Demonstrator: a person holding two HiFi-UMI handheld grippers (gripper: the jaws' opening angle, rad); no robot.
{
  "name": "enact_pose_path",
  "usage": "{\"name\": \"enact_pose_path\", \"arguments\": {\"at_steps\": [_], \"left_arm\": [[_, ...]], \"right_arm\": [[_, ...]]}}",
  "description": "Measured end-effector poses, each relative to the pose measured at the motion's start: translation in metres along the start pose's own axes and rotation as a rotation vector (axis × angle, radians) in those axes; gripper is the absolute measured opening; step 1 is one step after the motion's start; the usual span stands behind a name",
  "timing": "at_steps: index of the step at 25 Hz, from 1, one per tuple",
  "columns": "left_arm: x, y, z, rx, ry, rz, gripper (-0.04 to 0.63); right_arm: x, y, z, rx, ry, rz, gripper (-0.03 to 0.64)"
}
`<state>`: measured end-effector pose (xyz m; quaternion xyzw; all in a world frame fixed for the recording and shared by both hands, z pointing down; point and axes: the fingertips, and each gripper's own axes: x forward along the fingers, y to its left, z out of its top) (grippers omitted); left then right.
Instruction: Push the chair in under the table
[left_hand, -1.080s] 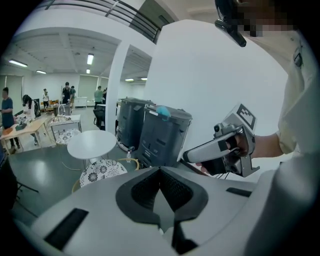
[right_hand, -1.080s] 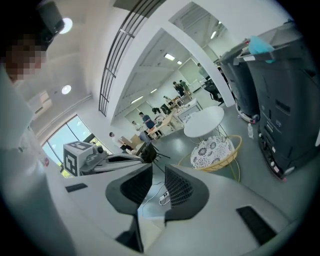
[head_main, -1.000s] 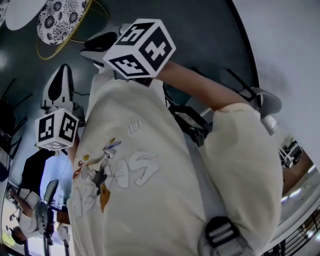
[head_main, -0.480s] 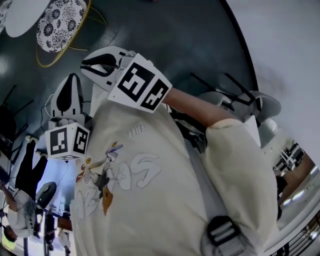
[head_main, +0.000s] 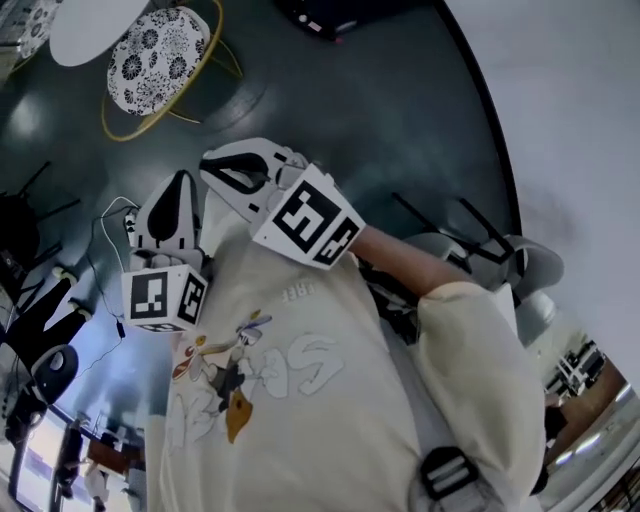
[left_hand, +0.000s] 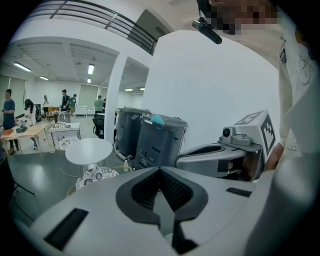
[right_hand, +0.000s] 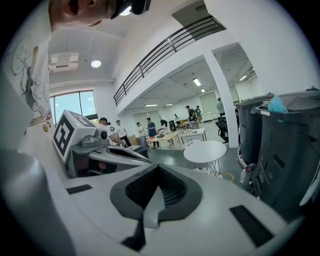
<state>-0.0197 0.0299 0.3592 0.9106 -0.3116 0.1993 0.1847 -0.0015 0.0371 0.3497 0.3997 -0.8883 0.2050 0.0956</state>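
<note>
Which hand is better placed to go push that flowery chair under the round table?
Right, narrowly. The right gripper reaches further toward the chair than the left gripper. Both are shut, empty and well short of it.

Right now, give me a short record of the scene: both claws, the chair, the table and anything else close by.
left claw: shut, nothing between the jaws
right claw: shut, nothing between the jaws
chair: floral seat, gold frame, beside the table, seat not under the top
table: round, white
bins: two, grey, by the white wall
task: not started; both claws are away from the chair
</note>
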Motion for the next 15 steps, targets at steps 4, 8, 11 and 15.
{"name": "enact_pose_path", "arguments": {"at_steps": [4, 8, 11, 15], "left_arm": [[0.002, -0.007, 0.004, 0.001, -0.021, 0.010, 0.009], [0.002, -0.009, 0.006, -0.004, -0.030, 0.010, 0.009], [-0.005, -0.008, 0.010, -0.014, -0.027, 0.006, 0.009], [-0.016, -0.011, 0.006, -0.026, -0.026, 0.007, 0.009]], "right_arm": [[-0.009, -0.002, 0.000, -0.015, -0.008, -0.006, 0.008], [-0.014, -0.006, -0.001, -0.031, -0.009, -0.024, 0.008], [-0.012, -0.002, 0.001, -0.032, 0.000, -0.034, 0.008], [-0.013, 0.008, 0.001, -0.005, -0.006, -0.033, 0.008]]}}
